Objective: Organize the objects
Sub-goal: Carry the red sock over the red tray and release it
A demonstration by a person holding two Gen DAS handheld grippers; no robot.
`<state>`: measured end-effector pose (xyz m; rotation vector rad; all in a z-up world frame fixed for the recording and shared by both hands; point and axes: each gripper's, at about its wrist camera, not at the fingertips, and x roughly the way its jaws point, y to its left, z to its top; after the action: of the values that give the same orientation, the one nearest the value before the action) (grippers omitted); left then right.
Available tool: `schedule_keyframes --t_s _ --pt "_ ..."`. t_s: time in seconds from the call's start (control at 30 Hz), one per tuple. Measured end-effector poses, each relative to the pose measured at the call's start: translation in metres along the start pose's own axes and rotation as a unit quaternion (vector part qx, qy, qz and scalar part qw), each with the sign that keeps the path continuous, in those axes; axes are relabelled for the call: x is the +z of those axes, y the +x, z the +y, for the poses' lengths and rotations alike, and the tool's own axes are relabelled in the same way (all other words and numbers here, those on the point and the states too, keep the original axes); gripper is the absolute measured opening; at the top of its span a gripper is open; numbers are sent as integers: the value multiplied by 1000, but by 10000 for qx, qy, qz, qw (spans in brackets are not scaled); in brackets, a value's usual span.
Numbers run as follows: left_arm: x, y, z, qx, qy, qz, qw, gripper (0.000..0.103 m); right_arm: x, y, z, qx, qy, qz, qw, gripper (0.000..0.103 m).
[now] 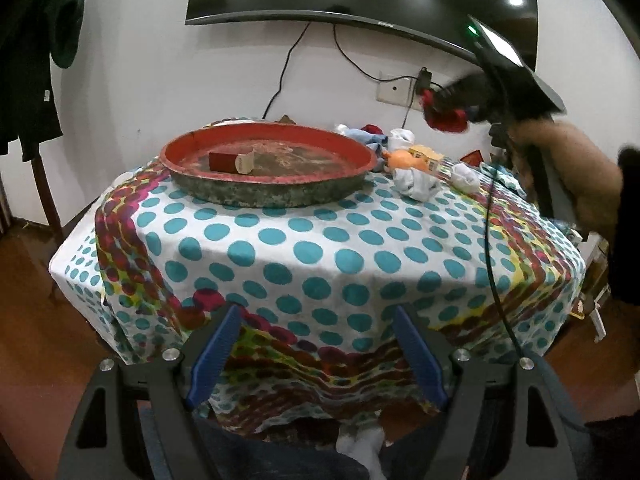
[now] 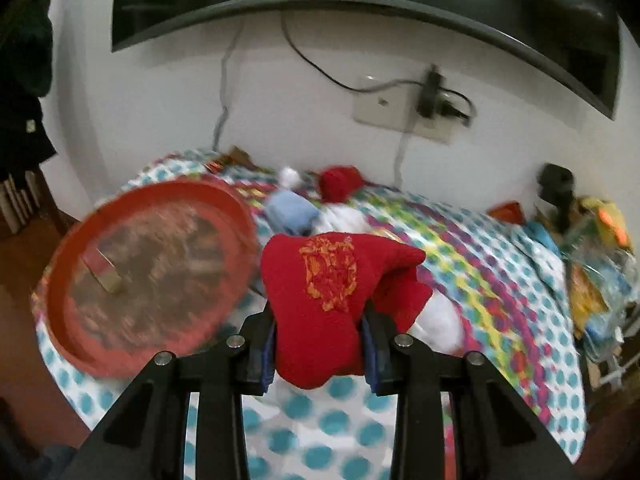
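Right claw (image 2: 320, 344) is clenched on a red sock (image 2: 332, 280) with orange embroidery, lifted clear above the dotted tablecloth (image 2: 320, 420). Left of it sits the round red tray (image 2: 76, 340), a small red box (image 2: 102, 270) inside. Beyond the sock lie white, blue and red bundles, a crowded patch. Left claw (image 1: 316, 352) hangs released over the near table edge, nothing between its blue pads (image 1: 212, 360), tray (image 1: 264, 196) ahead.

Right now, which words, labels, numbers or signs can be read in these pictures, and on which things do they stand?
No text reads clearly.
Red cloth in the right tool: orange embroidered emblem, no legible letters.
Small box in the red tray: label too small.
Dark garment's tag: too small.
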<state>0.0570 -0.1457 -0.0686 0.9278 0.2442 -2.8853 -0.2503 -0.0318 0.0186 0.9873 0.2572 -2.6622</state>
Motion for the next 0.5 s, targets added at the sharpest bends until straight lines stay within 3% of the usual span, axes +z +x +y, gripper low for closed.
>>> schedule_keyframes --t_s 0.27,0.5 --pt "5 -7 16 -63 -421 -55 9991 81 48 13 72 374 -398 -168 9984 31" --pt "8 -10 23 73 -489 -139 9987 81 80 17 137 630 -754 -292 9947 32"
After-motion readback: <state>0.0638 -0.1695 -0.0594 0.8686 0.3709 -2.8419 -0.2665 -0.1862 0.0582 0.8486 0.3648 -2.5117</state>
